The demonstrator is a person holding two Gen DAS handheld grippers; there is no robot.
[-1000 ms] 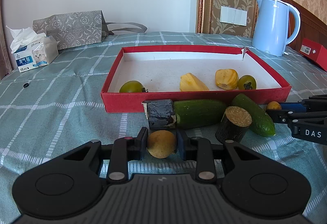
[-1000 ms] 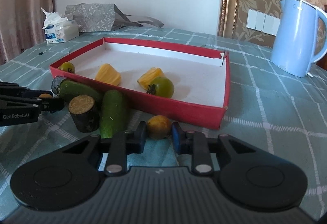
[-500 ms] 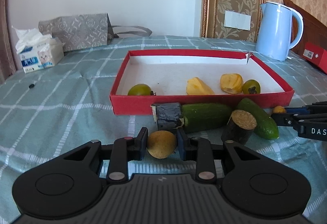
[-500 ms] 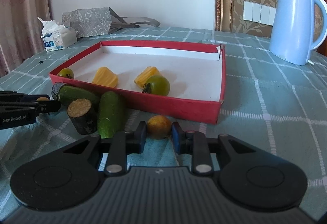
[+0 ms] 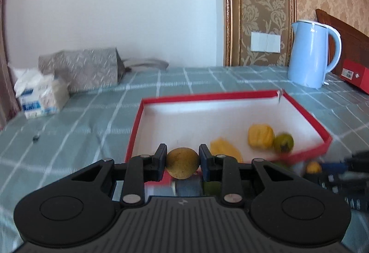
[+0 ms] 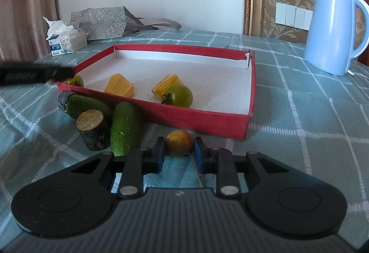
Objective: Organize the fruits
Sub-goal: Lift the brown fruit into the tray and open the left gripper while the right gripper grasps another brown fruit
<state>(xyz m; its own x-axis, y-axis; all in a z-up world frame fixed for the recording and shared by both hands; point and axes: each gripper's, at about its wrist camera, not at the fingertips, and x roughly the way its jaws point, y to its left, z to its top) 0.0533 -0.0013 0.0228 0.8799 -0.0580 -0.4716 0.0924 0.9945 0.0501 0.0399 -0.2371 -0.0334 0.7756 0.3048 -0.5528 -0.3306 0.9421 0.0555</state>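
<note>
The red tray (image 6: pixel 207 118) serves as the landmark on the green checked surface (image 6: pixel 311 119). The left gripper (image 5: pixel 183 159) is clamped on a round yellow-brown fruit (image 5: pixel 183 163), held in the air at the tray's near-left corner, above its front wall. The right gripper (image 6: pixel 179 149) sits low just in front of the tray's front wall, its two blue pads on either side of a small yellow fruit (image 6: pixel 179 142) that rests on the surface; the pads are close against it, though whether they actually press it cannot be told.

Inside the tray lie two yellow fruit pieces (image 6: pixel 120 86) (image 6: pixel 168 83) and two green tomatoes (image 6: pixel 179 95) (image 6: pixel 75 80). Just outside the front wall, toward its left end, lie two cucumbers (image 6: pixel 125 128) (image 6: pixel 85 104) and a dark cut stump (image 6: pixel 93 129), all near each other.

Beyond the tray's far right corner stands a blue kettle (image 6: pixel 332 31). Beyond its far left corner sit a tissue box (image 6: pixel 65 41) and a grey patterned bag (image 6: pixel 101 22).
</note>
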